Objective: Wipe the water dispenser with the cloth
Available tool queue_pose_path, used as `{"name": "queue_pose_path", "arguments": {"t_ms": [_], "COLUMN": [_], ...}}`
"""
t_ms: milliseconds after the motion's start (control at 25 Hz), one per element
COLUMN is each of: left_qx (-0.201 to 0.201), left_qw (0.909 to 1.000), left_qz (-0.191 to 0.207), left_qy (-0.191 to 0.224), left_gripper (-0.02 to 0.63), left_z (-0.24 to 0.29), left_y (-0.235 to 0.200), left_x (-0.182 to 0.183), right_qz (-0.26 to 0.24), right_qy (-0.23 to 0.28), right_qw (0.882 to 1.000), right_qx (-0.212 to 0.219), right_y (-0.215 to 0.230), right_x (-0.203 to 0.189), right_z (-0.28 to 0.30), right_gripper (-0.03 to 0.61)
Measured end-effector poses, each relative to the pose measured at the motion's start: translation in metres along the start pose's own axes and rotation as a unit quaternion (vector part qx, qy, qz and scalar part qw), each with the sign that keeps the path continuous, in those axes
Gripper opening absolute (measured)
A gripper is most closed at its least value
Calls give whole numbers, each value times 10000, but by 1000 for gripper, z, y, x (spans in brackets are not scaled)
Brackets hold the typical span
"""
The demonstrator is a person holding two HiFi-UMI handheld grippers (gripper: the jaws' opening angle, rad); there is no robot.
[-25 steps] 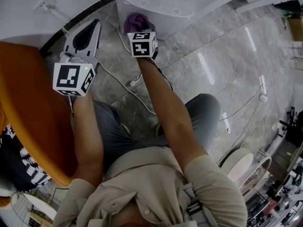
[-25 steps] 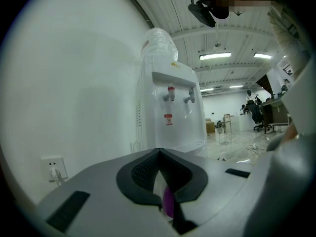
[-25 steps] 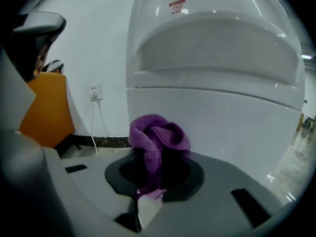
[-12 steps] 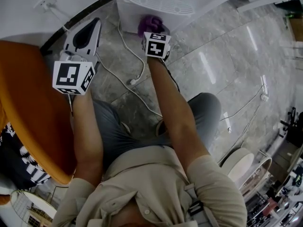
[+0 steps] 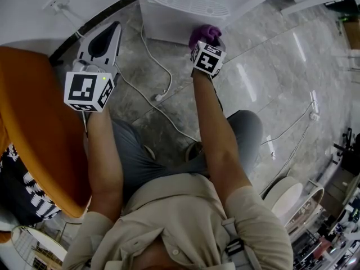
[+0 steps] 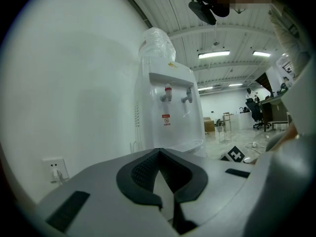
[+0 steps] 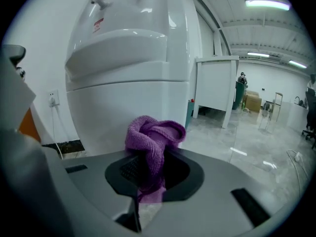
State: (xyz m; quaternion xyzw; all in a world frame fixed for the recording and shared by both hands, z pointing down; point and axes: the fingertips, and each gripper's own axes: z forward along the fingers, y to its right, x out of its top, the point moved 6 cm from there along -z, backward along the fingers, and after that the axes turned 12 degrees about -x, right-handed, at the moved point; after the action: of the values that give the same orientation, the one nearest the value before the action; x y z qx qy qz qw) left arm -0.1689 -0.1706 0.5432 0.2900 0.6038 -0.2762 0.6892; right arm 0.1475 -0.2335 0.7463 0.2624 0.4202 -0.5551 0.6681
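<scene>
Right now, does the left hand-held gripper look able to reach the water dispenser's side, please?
Probably yes: the left hand-held gripper is empty, jaws together, and nothing stands between it and the water dispenser ahead.

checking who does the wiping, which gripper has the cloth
The right gripper: its jaws pinch the purple cloth; the left gripper's jaws are shut on nothing.

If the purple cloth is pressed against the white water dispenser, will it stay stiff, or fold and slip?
The purple cloth is probably soft and floppy: it bunches in loose folds above the right claw that pinches it. Its towel-like weave should drag a little on the smooth water dispenser rather than slide freely. It looks light.
</scene>
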Motion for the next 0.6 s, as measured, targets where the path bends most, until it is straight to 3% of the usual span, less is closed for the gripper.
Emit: {"name": "queue_pose_path", "arguments": {"t_ms": [280, 440, 600], "left_qx": [91, 111, 151], "left_qw": [10000, 9999, 9998], "left_qz": [-16, -41, -90], "left_qy": [11, 30, 95], "left_gripper": [15, 15, 15], "left_z": [-5, -5, -5], "left_y": [-3, -5, -8], "left_x": [1, -1, -1], "right_qz": [-40, -333, -208], "right_qy": [164, 530, 388], "right_qw": [9996, 9951, 9895], "right_qx": [214, 770, 1375], "right_y": [-32, -83, -137], "right_x": [18, 38, 53], "right_z": [-13, -32, -44], "right_gripper": [71, 72, 71]}}
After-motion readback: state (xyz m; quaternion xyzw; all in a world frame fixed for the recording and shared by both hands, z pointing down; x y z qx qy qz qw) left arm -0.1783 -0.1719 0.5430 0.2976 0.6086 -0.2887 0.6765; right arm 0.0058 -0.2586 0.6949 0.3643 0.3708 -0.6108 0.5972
